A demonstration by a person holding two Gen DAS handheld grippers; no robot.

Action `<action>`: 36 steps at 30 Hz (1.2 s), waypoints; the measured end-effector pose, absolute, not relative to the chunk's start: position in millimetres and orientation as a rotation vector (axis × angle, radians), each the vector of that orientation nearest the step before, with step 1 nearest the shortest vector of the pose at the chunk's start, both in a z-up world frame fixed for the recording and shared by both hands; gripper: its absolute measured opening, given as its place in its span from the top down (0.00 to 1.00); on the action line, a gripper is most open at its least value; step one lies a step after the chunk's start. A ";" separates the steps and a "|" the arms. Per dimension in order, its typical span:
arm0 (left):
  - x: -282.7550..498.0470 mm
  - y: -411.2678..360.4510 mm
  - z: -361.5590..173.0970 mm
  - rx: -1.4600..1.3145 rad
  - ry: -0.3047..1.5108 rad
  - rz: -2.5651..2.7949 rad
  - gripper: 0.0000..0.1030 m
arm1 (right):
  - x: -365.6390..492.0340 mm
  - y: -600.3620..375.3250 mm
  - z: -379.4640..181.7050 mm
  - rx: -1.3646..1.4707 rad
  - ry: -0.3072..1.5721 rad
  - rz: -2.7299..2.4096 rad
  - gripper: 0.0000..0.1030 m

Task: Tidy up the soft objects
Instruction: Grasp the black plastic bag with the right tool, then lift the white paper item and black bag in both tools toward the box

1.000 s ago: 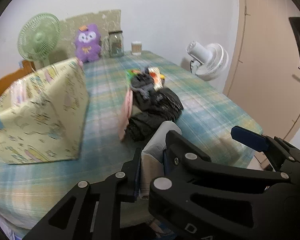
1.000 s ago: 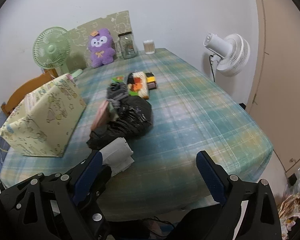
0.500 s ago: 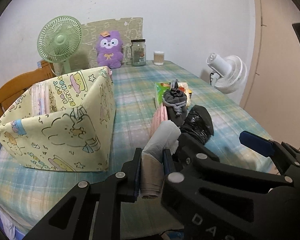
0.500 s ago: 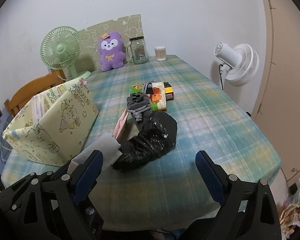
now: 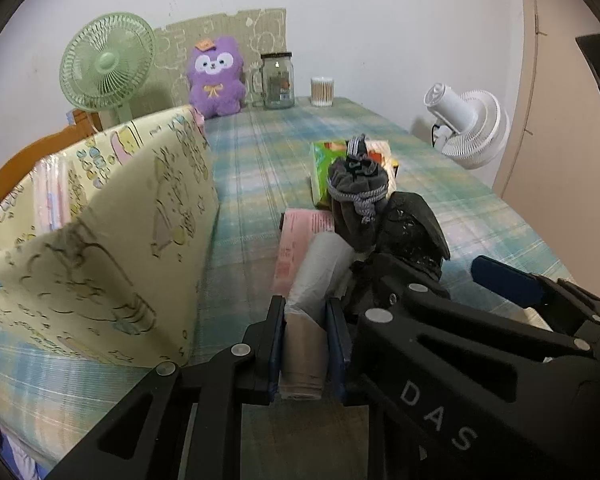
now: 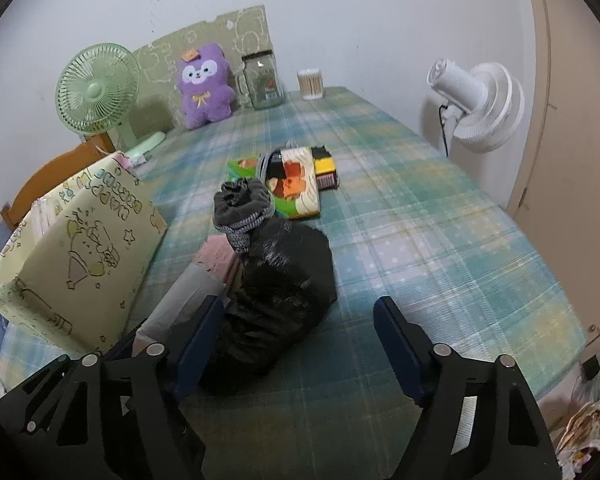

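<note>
My left gripper [image 5: 306, 340] is shut on a roll of clear plastic bags [image 5: 312, 292], held low over the table beside the yellow patterned box [image 5: 100, 240]. The roll also shows in the right wrist view [image 6: 180, 300]. My right gripper [image 6: 300, 340] is open, its fingers either side of the near end of a black bag bundle [image 6: 280, 292]. A grey drawstring pouch [image 6: 242, 208] stands behind the bundle, next to a pink packet [image 5: 300, 240]. Colourful tissue packs [image 6: 296, 184] lie further back.
A purple plush [image 6: 204, 84], a glass jar [image 6: 262, 80], a cotton swab pot [image 6: 310, 84] and a green fan [image 6: 96, 92] stand at the far edge. A white fan [image 6: 476, 108] stands off the right side. A wooden chair [image 5: 40, 156] is behind the box.
Both grippers have moved forward and lower toward the pile. The left, still holding the roll, has come closer to the yellow box. The right now straddles the black bundle's near end.
</note>
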State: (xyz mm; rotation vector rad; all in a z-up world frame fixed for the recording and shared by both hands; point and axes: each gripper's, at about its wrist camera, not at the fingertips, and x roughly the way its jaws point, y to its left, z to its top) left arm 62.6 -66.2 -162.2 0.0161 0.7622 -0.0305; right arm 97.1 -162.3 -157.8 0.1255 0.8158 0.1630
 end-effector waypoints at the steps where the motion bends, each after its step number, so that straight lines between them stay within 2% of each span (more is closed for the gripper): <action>1: 63.0 -67.0 -163.1 0.016 0.765 -0.031 0.82 | 98.8 -162.4 -160.2 0.129 0.824 0.172 0.29; 3: 64.1 -67.1 -164.2 0.012 0.768 -0.032 0.82 | 100.5 -162.2 -162.2 0.139 0.829 0.188 0.34; 8: 64.3 -67.4 -164.0 0.000 0.768 -0.043 0.82 | 101.3 -159.6 -165.1 0.131 0.830 0.235 0.56; 11: 63.7 -68.7 -163.6 -0.001 0.770 -0.048 0.82 | 98.8 -159.9 -164.5 0.120 0.821 0.233 0.64; 16: 60.3 -71.8 -159.9 0.022 0.763 -0.037 0.82 | 92.3 -163.9 -160.2 0.102 0.811 0.191 0.67; 30: 41.0 -80.3 -128.2 0.024 0.708 -0.059 0.82 | 68.5 -178.3 -125.6 0.098 0.732 0.115 0.68; 32: 38.4 -80.3 -124.4 0.024 0.700 -0.058 0.89 | 65.9 -179.2 -121.1 0.100 0.721 0.111 0.68; 36: 33.7 -80.4 -120.7 0.024 0.686 -0.060 0.92 | 60.9 -180.8 -117.2 0.107 0.708 0.115 0.68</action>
